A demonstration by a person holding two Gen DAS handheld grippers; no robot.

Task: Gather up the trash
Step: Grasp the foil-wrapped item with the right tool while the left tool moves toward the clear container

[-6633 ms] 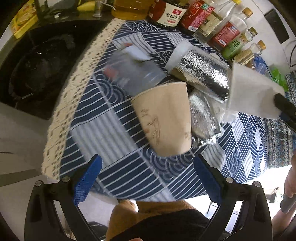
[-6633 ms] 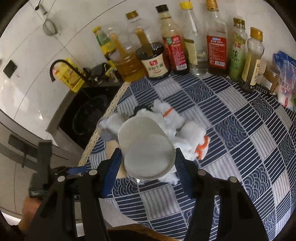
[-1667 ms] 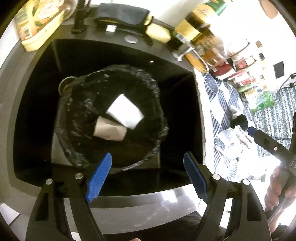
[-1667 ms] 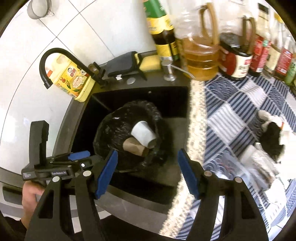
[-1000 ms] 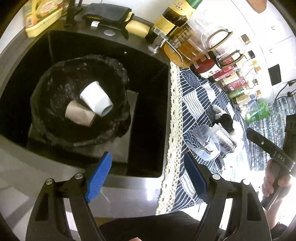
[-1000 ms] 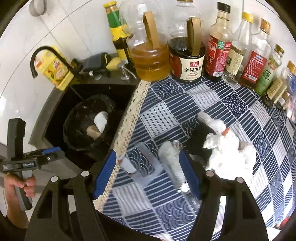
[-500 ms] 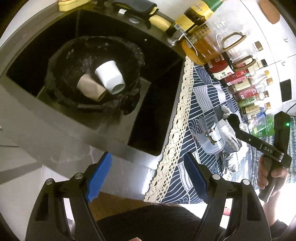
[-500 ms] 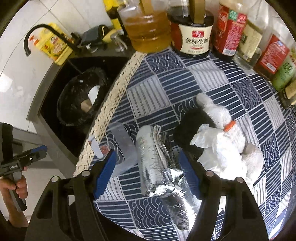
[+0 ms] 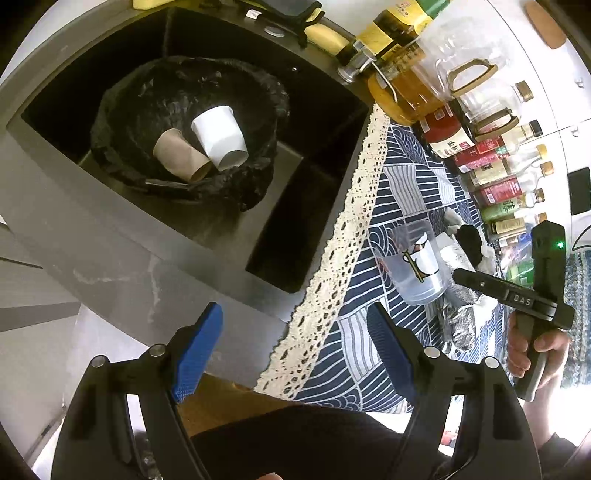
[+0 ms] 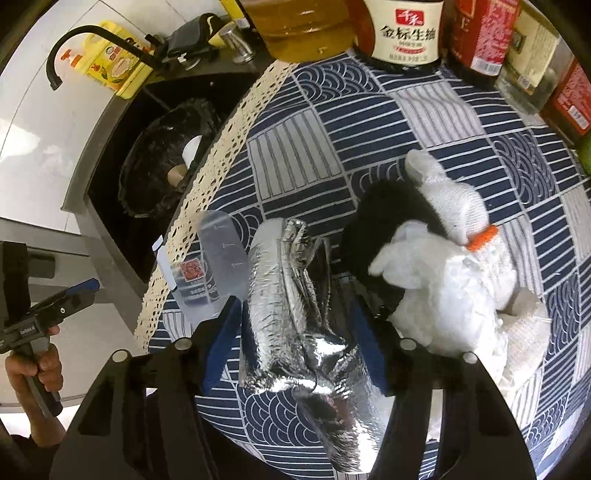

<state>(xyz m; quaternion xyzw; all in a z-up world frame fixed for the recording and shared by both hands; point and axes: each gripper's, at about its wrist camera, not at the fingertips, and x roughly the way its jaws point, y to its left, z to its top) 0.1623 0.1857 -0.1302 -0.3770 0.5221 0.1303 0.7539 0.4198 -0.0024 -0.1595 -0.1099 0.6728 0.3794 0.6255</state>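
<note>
Right gripper (image 10: 295, 332) jaws closing around foil bag (image 10: 295, 317) lying beside clear cup (image 10: 210, 266); left gripper (image 9: 295, 354) hanging open, empty, beside foil bag.

R claw (image 10: 295, 332) closing w/ crumpled foil bag (image 10: 295, 325) between its blue pads; can't tell if pads press yet. Clear plastic cup (image 10: 210, 266) lies at surface's (image 10: 369, 122) lace edge, touching foil. White paper wad (image 10: 454, 277) + black item (image 10: 384, 218) just beside foil, other side. Bottles (image 10: 402, 29) along far edge.
</note>
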